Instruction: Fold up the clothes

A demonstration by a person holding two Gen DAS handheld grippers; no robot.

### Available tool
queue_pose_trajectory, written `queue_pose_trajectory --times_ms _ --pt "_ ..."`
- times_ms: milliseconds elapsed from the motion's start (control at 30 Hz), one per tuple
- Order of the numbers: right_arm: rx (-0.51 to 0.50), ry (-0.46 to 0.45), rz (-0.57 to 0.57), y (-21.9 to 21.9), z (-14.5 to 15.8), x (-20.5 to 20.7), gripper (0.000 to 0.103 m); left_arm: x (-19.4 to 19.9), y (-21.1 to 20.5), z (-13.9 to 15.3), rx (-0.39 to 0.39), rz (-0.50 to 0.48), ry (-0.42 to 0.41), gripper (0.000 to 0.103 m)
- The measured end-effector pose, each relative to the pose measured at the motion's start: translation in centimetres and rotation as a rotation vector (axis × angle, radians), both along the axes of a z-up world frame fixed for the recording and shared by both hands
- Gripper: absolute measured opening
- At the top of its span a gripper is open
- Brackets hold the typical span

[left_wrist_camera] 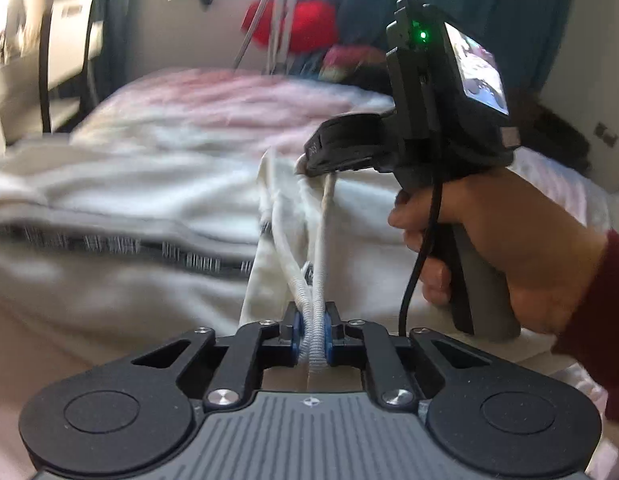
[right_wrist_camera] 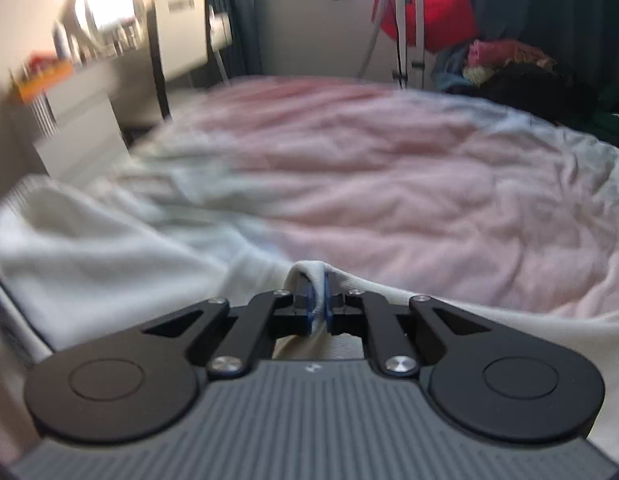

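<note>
A cream-white garment [left_wrist_camera: 341, 216] with a ribbed waistband edge lies over the bed. My left gripper [left_wrist_camera: 312, 330] is shut on the ribbed band, which runs forward as a taut strip. In the left wrist view my right gripper [left_wrist_camera: 309, 162] is ahead, held by a hand, shut on the other end of the same edge. In the right wrist view my right gripper [right_wrist_camera: 318, 308] is shut on a fold of the white garment [right_wrist_camera: 109, 248], which spreads to the left.
A pink-and-white bedspread [right_wrist_camera: 389, 168] covers the bed. A grey striped band [left_wrist_camera: 109, 240] crosses cloth at left. A white chair [right_wrist_camera: 181, 32] and drawers [right_wrist_camera: 81, 132] stand at left. A clothes pile [right_wrist_camera: 509, 64] and a red item [right_wrist_camera: 437, 16] lie at the back.
</note>
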State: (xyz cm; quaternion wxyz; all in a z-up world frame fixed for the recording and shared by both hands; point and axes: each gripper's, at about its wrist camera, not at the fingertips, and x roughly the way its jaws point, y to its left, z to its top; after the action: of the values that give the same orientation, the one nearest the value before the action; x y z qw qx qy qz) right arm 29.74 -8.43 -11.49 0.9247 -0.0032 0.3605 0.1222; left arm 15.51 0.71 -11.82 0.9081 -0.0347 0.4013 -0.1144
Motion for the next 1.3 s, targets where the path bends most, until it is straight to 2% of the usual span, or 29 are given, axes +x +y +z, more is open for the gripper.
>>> queue_pose_trajectory --times_ms 67,133,200,233,267,300,333,400,533,600,800,1033,1167,1300 --pt "0.018 0.000 -0.017 -0.3 -0.8 -0.2 0.012 0.2 -0.3 0.0 0.010 -0.002 -0.001 0.024" --pt "0.062 -0.007 -0.038 -1.0 -0.2 -0.7 0.015 0.1 -0.6 0.2 0.032 -0.011 -0.015 0.033" --pt "0.085 -0.039 -0.061 -2.1 1.0 -1.9 0.039 -0.4 -1.0 0.5 0.049 -0.016 -0.029 0.051" --pt "0.095 -0.062 -0.073 -2.7 1.7 -2.7 0.063 -0.7 -1.1 0.9 0.049 -0.023 -0.046 0.053" --pt "0.105 -0.085 -0.086 -3.3 2.5 -3.5 0.079 -1.1 -1.1 1.3 0.046 -0.030 -0.065 0.057" --pt "0.115 -0.108 -0.098 -3.8 3.2 -4.3 0.082 -1.4 -1.0 1.8 0.046 -0.033 -0.086 0.064" --pt "0.122 -0.128 -0.111 -4.5 3.9 -5.1 0.083 -1.8 -0.9 2.3 0.047 -0.034 -0.114 0.068" --pt "0.126 -0.155 -0.140 -5.9 5.3 -6.9 0.083 -2.7 -0.7 3.4 0.047 -0.035 -0.172 0.082" --pt "0.110 -0.198 -0.197 -8.4 7.7 -11.1 0.083 -4.3 -0.8 5.4 0.068 -0.018 -0.258 0.090" --pt "0.112 -0.204 -0.221 -9.4 8.5 -13.2 0.083 -5.1 -1.0 6.1 0.068 -0.017 -0.303 0.101" --pt "0.106 -0.251 -0.254 -11.1 9.2 -20.3 0.083 -8.0 -0.9 7.4 0.112 0.005 -0.367 0.103" --pt "0.130 -0.290 -0.289 -12.3 6.9 -25.3 0.083 -7.1 1.1 6.7 0.109 0.124 -0.256 0.103" --pt "0.144 -0.256 -0.290 -12.6 5.1 -25.5 0.083 -6.0 2.3 6.0 0.116 0.202 -0.181 0.103" --pt "0.160 -0.223 -0.284 -12.7 4.0 -25.0 0.083 -3.7 5.0 5.0 0.161 0.321 -0.078 0.103"
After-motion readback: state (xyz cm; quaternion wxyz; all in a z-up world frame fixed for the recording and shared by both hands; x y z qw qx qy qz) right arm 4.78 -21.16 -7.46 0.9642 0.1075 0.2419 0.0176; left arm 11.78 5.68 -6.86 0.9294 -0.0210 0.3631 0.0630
